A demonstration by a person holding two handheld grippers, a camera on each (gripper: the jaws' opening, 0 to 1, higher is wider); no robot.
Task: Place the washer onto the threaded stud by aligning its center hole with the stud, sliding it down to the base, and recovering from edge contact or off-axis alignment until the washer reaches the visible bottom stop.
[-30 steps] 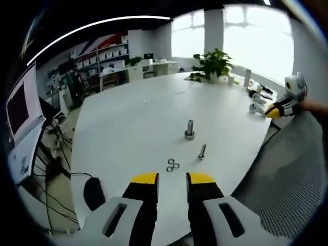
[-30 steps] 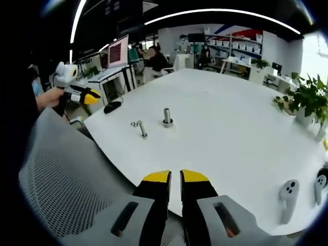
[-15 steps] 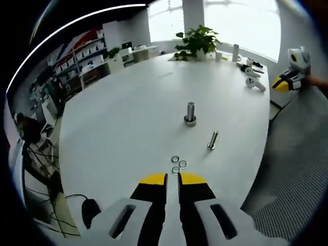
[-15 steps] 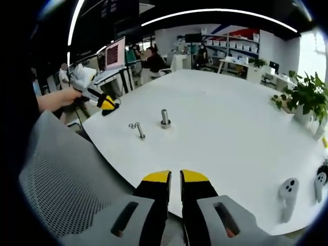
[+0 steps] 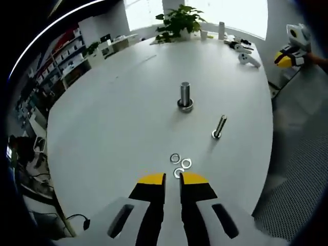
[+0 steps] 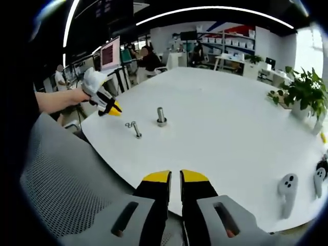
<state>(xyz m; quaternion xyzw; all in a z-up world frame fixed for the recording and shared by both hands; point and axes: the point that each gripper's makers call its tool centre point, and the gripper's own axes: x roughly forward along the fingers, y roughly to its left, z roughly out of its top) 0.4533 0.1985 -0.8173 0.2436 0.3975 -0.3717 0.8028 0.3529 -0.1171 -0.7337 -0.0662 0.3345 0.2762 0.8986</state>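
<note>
Tabletop [image 5: 113,118], white and rounded, spreads across an open office: shelving and desks along the far wall, a potted plant [image 5: 177,20] at the far edge by bright windows, and two white handheld controllers [image 6: 287,192] near the table's right edge in the right gripper view. A grey mesh chair back [image 6: 66,179] stands at the near edge.

The threaded stud [image 5: 184,96] stands upright on its base near the table's middle. A loose bolt [image 5: 219,126] lies to the right of it and nearer. Three washers [image 5: 180,165] lie in a tight cluster flat on the table, nearer still, just beyond the left gripper [image 5: 172,178]. That gripper's yellow-tipped jaws stand almost together with only a narrow slit between them, holding nothing.

The right gripper [image 6: 175,177] hangs over the table's near edge, well apart from the stud, jaws likewise nearly closed and empty. No containers are on the table.
</note>
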